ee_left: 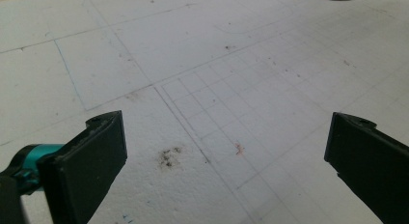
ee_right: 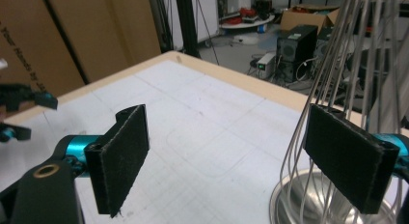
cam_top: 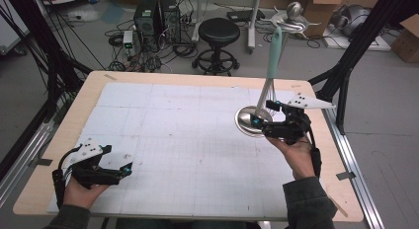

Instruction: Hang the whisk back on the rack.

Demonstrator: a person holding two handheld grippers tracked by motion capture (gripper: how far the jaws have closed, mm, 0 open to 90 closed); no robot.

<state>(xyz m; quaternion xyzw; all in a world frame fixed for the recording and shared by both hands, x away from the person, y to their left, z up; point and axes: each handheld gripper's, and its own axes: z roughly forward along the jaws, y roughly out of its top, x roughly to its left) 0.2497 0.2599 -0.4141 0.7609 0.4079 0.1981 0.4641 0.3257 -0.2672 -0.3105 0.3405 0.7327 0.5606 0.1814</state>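
Steel whisk (cam_top: 263,98) (upright) in bowl (cam_top: 245,124)

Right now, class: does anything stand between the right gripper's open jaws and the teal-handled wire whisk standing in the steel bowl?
Nothing visible does. The right gripper is open beside the teal-handled wire whisk, whose wires rise from the steel bowl right by one pad.
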